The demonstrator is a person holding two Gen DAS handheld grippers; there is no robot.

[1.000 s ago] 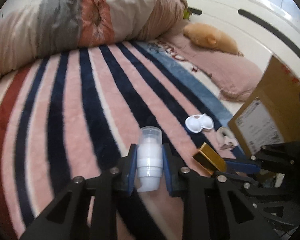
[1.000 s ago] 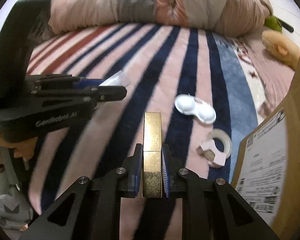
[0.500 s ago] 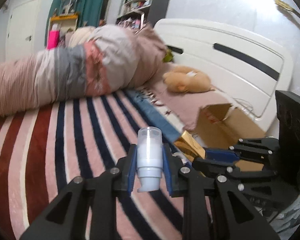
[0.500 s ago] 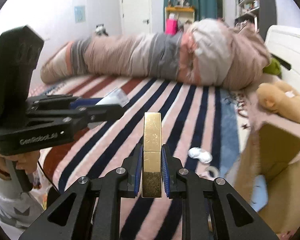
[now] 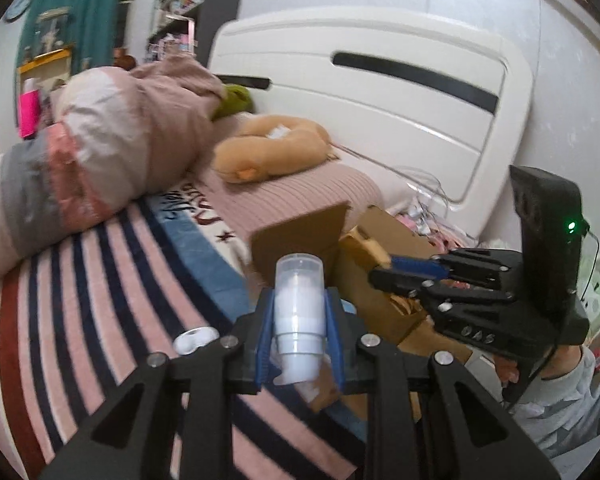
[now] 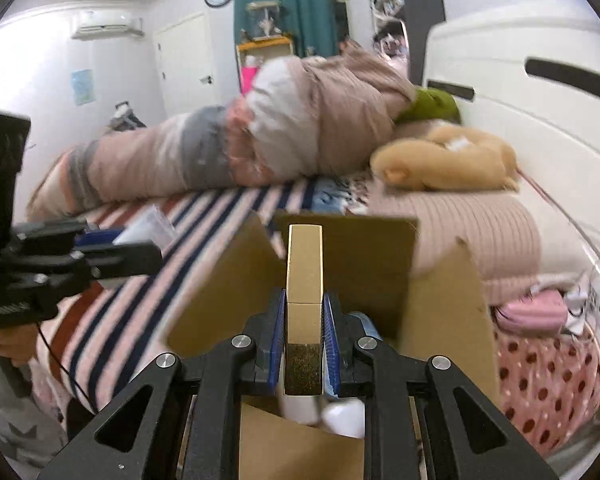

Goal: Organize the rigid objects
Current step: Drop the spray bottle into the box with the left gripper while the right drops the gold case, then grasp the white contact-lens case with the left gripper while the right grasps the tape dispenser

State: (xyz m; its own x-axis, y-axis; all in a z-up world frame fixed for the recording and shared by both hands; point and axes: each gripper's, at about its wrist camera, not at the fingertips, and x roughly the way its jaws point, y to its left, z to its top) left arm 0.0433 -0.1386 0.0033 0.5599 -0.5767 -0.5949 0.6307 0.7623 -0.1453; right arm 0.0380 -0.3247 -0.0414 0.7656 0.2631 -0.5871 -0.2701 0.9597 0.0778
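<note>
We carry two things at once: a gold rectangular case (image 6: 304, 280) pinched between the blue pads of our right gripper (image 6: 304, 344), and a small white pump bottle (image 5: 299, 320) with a clear cap pinched between the pads of our left gripper (image 5: 299, 336). Both pairs of tongs are pressed tight on their loads, as they were a second ago.

What has changed is where they hang. A second ago both grippers were low over the striped blanket (image 5: 100, 300), with the cardboard box (image 6: 352, 248) off to the side. Now we have lifted and swung toward it: the gold case sits above the open box, its flaps (image 6: 444, 300) rising on either side, and white items already lie inside, just under the pads. The bottle trails behind, near the box's left edge in the left wrist view, not yet over the opening.

A white lens case (image 5: 195, 338) remains on the blanket, just left of our left fingers.

We judge the gold case ready to be let go into the box, with the bottle to follow once the left gripper comes over the opening.
</note>
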